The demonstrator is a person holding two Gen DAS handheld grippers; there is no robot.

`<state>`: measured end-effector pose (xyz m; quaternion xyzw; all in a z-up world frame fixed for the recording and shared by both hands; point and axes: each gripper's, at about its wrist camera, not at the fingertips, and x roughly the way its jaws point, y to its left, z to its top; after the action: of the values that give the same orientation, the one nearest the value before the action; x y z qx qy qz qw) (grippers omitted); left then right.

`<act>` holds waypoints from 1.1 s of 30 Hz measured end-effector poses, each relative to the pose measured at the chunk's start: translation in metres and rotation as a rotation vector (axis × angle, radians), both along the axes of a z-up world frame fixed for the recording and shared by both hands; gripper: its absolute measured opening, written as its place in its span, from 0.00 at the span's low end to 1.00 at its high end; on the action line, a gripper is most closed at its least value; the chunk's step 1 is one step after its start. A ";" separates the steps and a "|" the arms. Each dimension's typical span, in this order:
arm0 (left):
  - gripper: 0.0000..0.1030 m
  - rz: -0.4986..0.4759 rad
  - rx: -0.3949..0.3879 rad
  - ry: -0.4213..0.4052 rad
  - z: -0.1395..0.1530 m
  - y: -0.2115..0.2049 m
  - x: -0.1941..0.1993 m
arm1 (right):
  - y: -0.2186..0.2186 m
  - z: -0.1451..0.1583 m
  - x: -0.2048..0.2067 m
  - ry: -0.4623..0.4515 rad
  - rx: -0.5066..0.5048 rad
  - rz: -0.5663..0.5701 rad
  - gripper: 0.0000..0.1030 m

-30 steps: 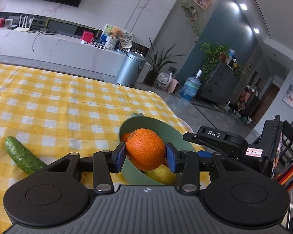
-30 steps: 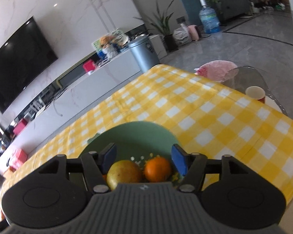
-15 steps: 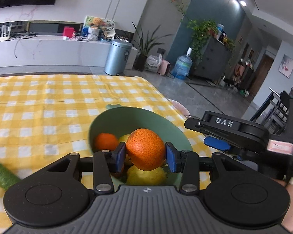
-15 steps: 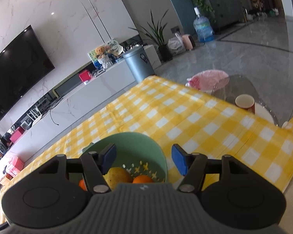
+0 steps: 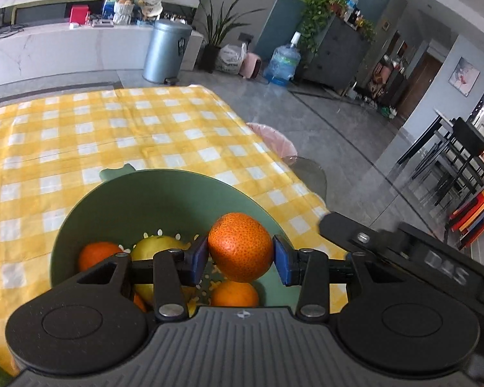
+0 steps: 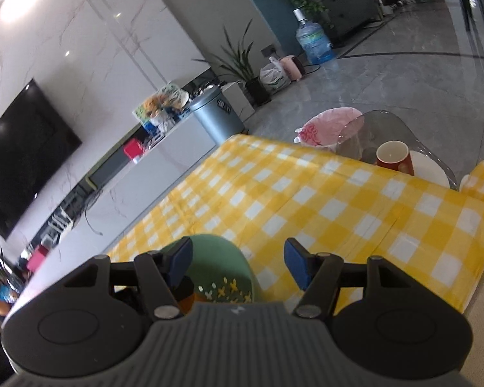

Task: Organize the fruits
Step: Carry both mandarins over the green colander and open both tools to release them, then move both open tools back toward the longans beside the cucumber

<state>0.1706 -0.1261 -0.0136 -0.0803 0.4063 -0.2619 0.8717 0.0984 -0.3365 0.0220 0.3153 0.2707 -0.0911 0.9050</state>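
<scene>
Over bowl (image 5: 151,193) | left claw (image 5: 240,254) grips tangerine (image 5: 239,246) | rim seemingly clear

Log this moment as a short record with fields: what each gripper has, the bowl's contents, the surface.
left gripper: shut on a mandarin, held above the bowl
right gripper: open, nothing between its pads
bowl: green, perforated base, on the table
bowl contents: two mandarins and a yellow fruit, possibly more hidden behind the gripper
surface: yellow checked tablecloth
beyond table edge: red cup
</scene>
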 end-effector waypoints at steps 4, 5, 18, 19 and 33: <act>0.47 -0.021 0.037 0.103 -0.008 -0.012 0.017 | -0.002 0.001 0.000 -0.002 0.006 -0.003 0.59; 0.47 -0.030 0.041 0.124 -0.011 -0.015 0.020 | -0.002 0.001 0.000 -0.003 0.007 -0.005 0.59; 0.67 -0.037 0.129 0.098 -0.015 -0.028 0.027 | -0.005 0.002 -0.002 -0.004 0.014 -0.023 0.59; 0.68 -0.033 0.131 0.089 -0.014 -0.028 0.026 | -0.005 0.001 -0.003 -0.004 0.015 -0.022 0.59; 0.78 0.024 0.003 -0.024 0.033 0.039 -0.033 | 0.004 0.005 -0.002 -0.010 0.013 0.010 0.59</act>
<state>0.1371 -0.0866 0.0192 -0.0810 0.3952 -0.2516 0.8797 0.0966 -0.3322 0.0267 0.3203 0.2683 -0.0830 0.9047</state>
